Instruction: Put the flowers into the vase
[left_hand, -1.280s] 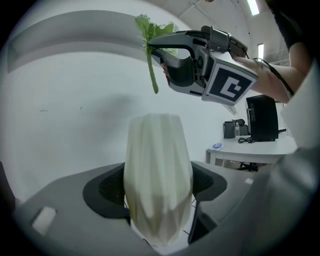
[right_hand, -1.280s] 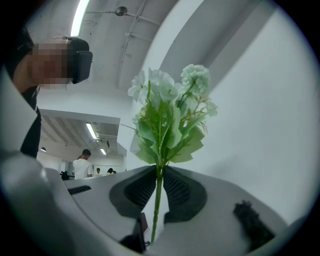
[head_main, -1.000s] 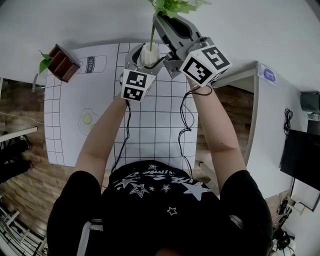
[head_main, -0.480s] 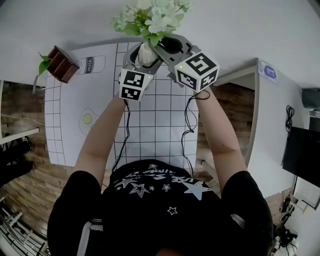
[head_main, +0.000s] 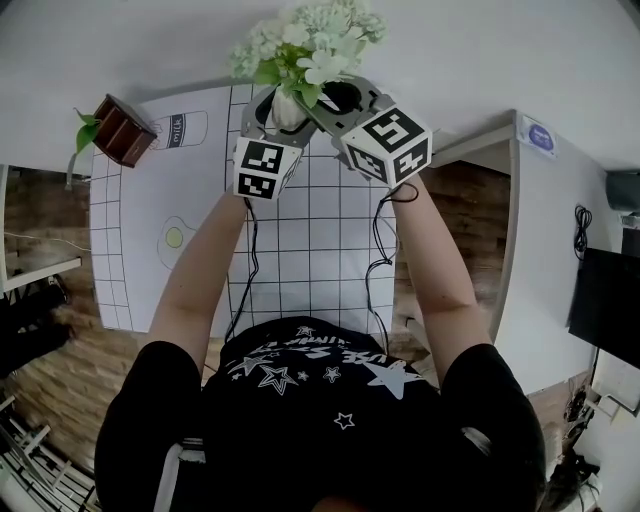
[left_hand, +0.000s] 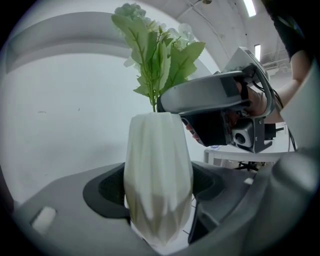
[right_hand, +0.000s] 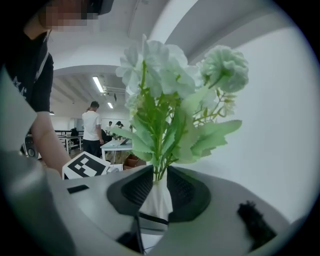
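Observation:
A white ribbed vase (left_hand: 157, 180) stands upright between the pads of my left gripper (left_hand: 157, 196), which is shut on it. In the head view the vase (head_main: 287, 108) sits at the far edge of the gridded mat. A bunch of pale green-white flowers (head_main: 305, 45) rises from its mouth. In the right gripper view the flowers (right_hand: 170, 95) fill the middle, and their stems run down between the pads into the vase's neck (right_hand: 157, 202). My right gripper (right_hand: 159, 177) has just been opening; its pads stand slightly apart beside the stems.
A brown wooden planter (head_main: 120, 128) with a small green plant sits at the mat's far left corner. The white gridded mat (head_main: 310, 250) carries drawings of a milk carton (head_main: 182, 130) and an egg (head_main: 175, 238). A white cabinet (head_main: 545, 220) stands to the right.
My right gripper has come down with the flowers, so the stems have sunk into the vase and the blooms now sit just above it. The left gripper and vase have stayed put.

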